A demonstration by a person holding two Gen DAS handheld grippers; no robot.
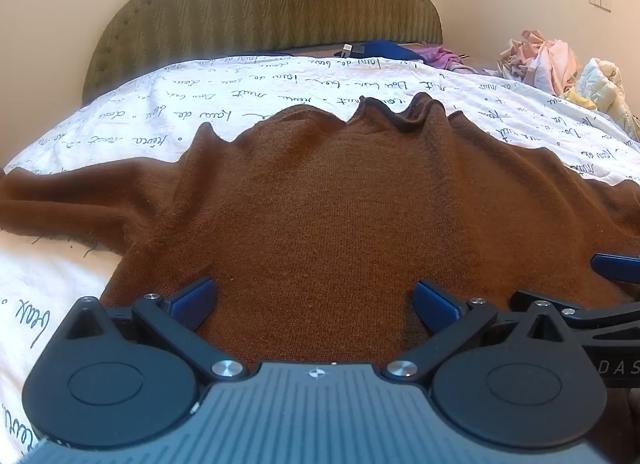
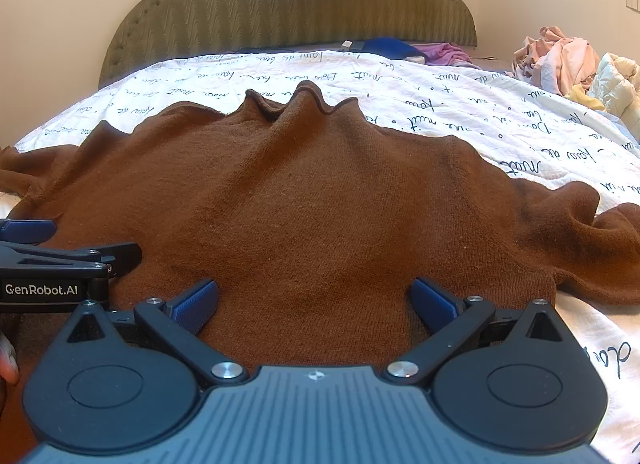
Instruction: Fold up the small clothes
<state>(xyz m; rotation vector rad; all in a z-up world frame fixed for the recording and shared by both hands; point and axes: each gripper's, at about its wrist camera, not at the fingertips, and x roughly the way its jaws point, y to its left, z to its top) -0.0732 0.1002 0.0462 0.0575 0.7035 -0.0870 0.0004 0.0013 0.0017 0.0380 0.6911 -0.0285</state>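
**Both grippers spread wide over the near hem of a brown sweater**

The fingers (image 1: pixel 192 302) of the left gripper (image 1: pixel 314 302) are spread wide and hold nothing; their blue ribbed pads lie low over the sweater (image 1: pixel 320 203), one on each side of a strip of knit. The right gripper (image 2: pixel 314 304) is the same: fingers (image 2: pixel 196 304) released, empty, just above the cloth near the hem. The two grippers are side by side, and each one shows at the edge of the other's view.

The sweater lies spread on the bed (image 1: pixel 120 123), front or back up, I cannot tell which. Its near hem is under the grippers, and its neck (image 2: pixel 304 97) points to the headboard (image 2: pixel 288 3). One sleeve (image 1: pixel 60 199) goes out to the left and the other sleeve (image 2: pixel 600 232) to the right, a little bunched.

The knit is fine, matte and a little fuzzy, with waves along the shoulders. I judge it light, soft and limp, so it will sag and stretch when lifted, but it should not slip between the ribbed pads. Good places to hold are the two hem corners, or a shoulder with its sleeve, pinching both layers together.

The sheet under it is white, wrinkled, with printed handwriting. Further away lies a pile of clothes (image 2: pixel 568 59), pale pink and cream, and blue and purple cloth (image 2: pixel 420 49) near the padded, scalloped olive headboard.
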